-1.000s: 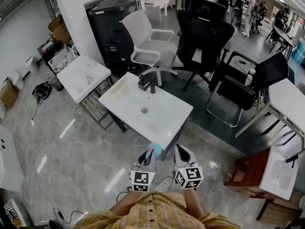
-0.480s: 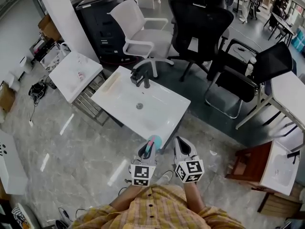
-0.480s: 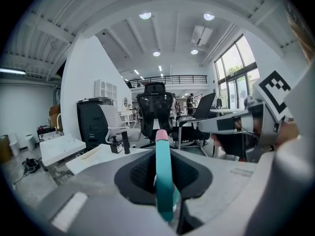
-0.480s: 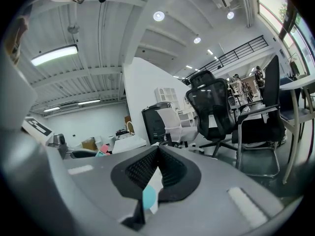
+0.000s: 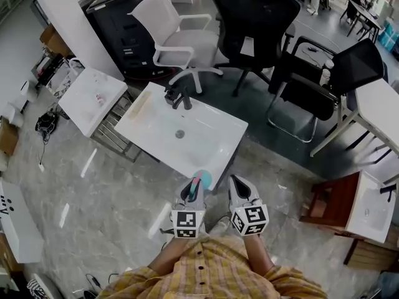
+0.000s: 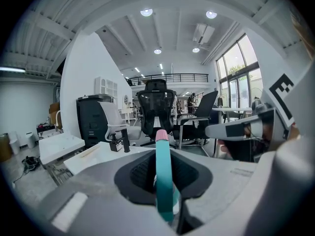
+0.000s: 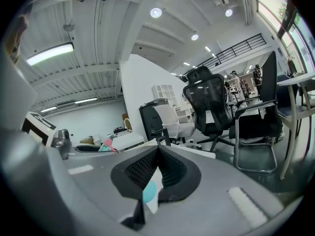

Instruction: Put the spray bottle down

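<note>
Spray bottle [image 5: 201, 180] is sitting pinched in the left tongs [image 5: 191, 193], pink tip pointing forward. The sink surface [image 5: 215, 139] is lying just ahead and below. The right tongs [image 5: 239, 190] are sitting pressed together alongside.

From the head view, the left tool [image 5: 194, 190] covers most of the spray bottle [image 5: 201, 180]. Only the bottle's teal top and a pink bit show at the tool's 12 o'clock. In the left gripper view the bottle's lower end sinks out of sight between the pads. Both hands are hidden under the marker cubes [image 5: 187, 223]. Behind the right tool [image 7: 157, 149], whose jaws meet, a teal patch [image 7: 148, 191] shows too little to name. At 3 o'clock the head view's edge cuts off a white worktop [image 5: 381, 114].
</note>
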A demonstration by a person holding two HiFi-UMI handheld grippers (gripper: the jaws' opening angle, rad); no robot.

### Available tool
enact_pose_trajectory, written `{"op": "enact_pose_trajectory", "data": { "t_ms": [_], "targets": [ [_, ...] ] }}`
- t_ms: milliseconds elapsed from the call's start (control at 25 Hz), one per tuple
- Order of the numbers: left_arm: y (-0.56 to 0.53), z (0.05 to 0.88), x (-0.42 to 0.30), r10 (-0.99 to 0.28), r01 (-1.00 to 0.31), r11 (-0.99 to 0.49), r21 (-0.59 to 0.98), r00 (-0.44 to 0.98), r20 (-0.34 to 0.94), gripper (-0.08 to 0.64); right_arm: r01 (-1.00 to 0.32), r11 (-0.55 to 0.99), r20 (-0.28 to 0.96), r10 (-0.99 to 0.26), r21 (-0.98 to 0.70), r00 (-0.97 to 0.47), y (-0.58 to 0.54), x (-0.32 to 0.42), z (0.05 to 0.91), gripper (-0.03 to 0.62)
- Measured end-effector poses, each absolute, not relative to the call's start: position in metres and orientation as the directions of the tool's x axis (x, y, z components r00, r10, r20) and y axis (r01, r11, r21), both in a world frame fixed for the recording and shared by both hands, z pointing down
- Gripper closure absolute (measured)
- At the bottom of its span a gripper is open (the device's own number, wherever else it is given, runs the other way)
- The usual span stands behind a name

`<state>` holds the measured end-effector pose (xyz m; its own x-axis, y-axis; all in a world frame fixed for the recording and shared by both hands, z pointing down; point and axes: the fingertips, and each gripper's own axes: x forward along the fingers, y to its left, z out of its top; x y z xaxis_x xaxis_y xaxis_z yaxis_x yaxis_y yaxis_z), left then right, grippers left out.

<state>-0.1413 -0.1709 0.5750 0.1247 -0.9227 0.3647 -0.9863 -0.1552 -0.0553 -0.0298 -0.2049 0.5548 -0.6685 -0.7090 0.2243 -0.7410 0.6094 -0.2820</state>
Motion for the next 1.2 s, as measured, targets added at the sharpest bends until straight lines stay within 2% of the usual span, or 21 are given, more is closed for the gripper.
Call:
{"op": "enact_pose_trajectory", "data": {
  "t_ms": [720, 1200],
  "targets": [
    [-0.269, 0.608, -0.144, -0.882, -0.962, -0.272, 0.002, 0.25, 0.4, 0.501, -0.819, 0.5, 0.293, -0.768, -0.28, -0.569, -0.247, -0.031, 0.578, 0.591],
    [-0.324, 0.628, -0.128, -0.845, -0.932, -0.362, -0.023, 0.317, 0.43, 0.5, -0.819, 0.485, 0.312, -0.762, -0.306, -0.567, -0.26, -0.044, 0.596, 0.591]
  ]
}}
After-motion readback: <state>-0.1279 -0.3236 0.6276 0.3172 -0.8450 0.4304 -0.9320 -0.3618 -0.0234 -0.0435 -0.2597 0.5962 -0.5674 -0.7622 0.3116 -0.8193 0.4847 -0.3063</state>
